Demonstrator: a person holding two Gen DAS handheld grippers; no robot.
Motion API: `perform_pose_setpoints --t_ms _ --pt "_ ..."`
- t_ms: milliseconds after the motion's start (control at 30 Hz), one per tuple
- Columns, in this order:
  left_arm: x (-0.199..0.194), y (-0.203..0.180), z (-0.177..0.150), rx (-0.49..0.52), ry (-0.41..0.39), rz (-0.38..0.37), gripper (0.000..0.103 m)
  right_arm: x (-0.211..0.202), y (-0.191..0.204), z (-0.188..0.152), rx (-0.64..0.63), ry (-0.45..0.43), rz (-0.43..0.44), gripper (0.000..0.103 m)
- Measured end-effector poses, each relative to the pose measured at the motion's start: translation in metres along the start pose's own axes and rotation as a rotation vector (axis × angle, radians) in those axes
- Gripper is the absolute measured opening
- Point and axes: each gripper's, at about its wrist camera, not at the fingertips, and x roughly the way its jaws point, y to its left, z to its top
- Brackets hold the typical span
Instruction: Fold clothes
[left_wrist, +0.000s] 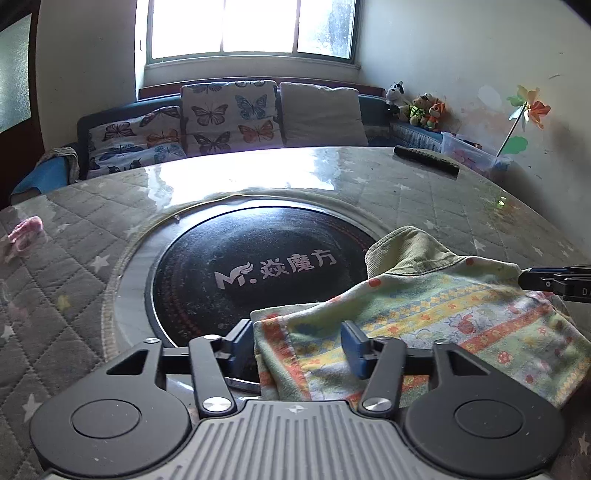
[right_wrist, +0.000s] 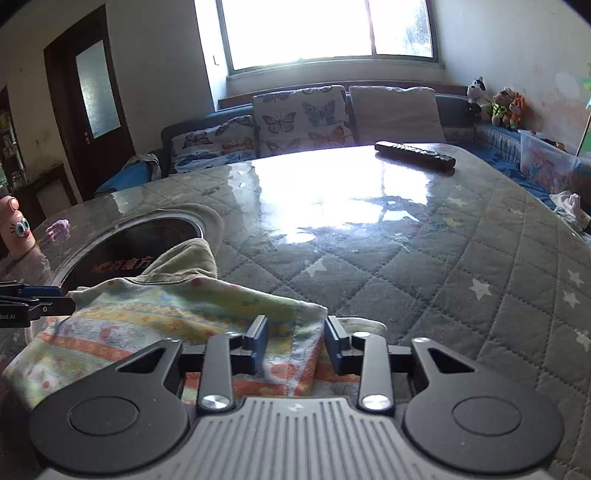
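A small patterned garment (left_wrist: 424, 306) in green, yellow and orange lies on the table, partly over the black round heater plate (left_wrist: 236, 273). My left gripper (left_wrist: 299, 343) is open, its blue pads either side of the garment's near left edge. In the right wrist view the same garment (right_wrist: 166, 317) lies at lower left. My right gripper (right_wrist: 295, 341) is open, with the garment's right corner between its pads. Each gripper's tip shows at the edge of the other's view.
The table (right_wrist: 424, 258) has a quilted grey star cover under glossy plastic. A black remote (right_wrist: 413, 155) lies at its far side. A pink bottle (right_wrist: 16, 229) and a small pink item (left_wrist: 26, 230) sit at the left. A sofa with butterfly cushions (left_wrist: 229, 114) stands behind.
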Motion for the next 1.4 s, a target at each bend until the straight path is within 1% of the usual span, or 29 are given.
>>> perform_pose_setpoints --t_ms 33,67,100,200,233,267,367,400,533,567,633,767,900,1000,1133,1267,1400 --pt "-0.002 0.000 -0.001 -0.002 -0.001 0.002 0.064 -0.003 0.002 -0.001 -0.008 -0.004 0.004 0.037" --pt "-0.005 0.000 -0.001 -0.004 -0.002 0.008 0.073 -0.006 0.004 -0.002 -0.014 -0.006 0.010 0.039" --pt "-0.007 0.000 -0.002 -0.005 -0.004 0.013 0.079 -0.008 0.006 -0.003 -0.018 -0.008 0.018 0.044" --pt "-0.014 0.000 -0.005 -0.008 -0.011 0.021 0.084 -0.013 0.011 -0.007 -0.035 -0.010 0.036 0.048" --pt "-0.016 0.000 -0.007 -0.011 -0.011 0.022 0.086 -0.014 0.013 -0.008 -0.036 -0.009 0.041 0.053" --pt "-0.018 0.000 -0.008 -0.013 -0.012 0.022 0.089 -0.016 0.016 -0.010 -0.037 -0.008 0.046 0.055" --pt "-0.026 -0.002 -0.013 -0.011 -0.017 0.023 0.091 -0.022 0.026 -0.015 -0.064 -0.006 0.078 0.059" --pt "-0.029 -0.003 -0.016 -0.009 -0.016 0.023 0.093 -0.024 0.030 -0.017 -0.073 -0.005 0.088 0.063" --pt "-0.038 -0.008 -0.027 0.022 -0.016 0.026 0.095 -0.029 0.047 -0.023 -0.130 -0.005 0.126 0.064" --pt "-0.040 -0.009 -0.030 0.032 -0.015 0.029 0.096 -0.031 0.053 -0.024 -0.152 -0.010 0.133 0.066" --pt "-0.043 -0.011 -0.036 0.050 -0.012 0.039 0.096 -0.033 0.062 -0.027 -0.191 -0.019 0.142 0.072" --pt "-0.049 -0.012 -0.046 0.068 -0.009 0.043 0.096 -0.032 0.078 -0.032 -0.239 -0.014 0.165 0.073" --pt "-0.048 -0.012 -0.053 0.090 -0.006 0.069 0.097 -0.029 0.088 -0.039 -0.277 0.000 0.174 0.073" --pt "-0.048 -0.010 -0.055 0.079 -0.004 0.069 0.097 -0.028 0.089 -0.041 -0.289 0.006 0.170 0.074" --pt "-0.054 -0.007 -0.055 0.072 -0.015 0.071 0.097 -0.038 0.092 -0.037 -0.314 -0.010 0.170 0.074" --pt "-0.061 -0.002 -0.055 0.038 -0.020 0.076 0.097 -0.044 0.100 -0.038 -0.346 -0.017 0.189 0.074" --pt "-0.061 0.004 -0.054 0.002 -0.006 0.096 0.103 -0.043 0.110 -0.042 -0.360 -0.007 0.211 0.075"
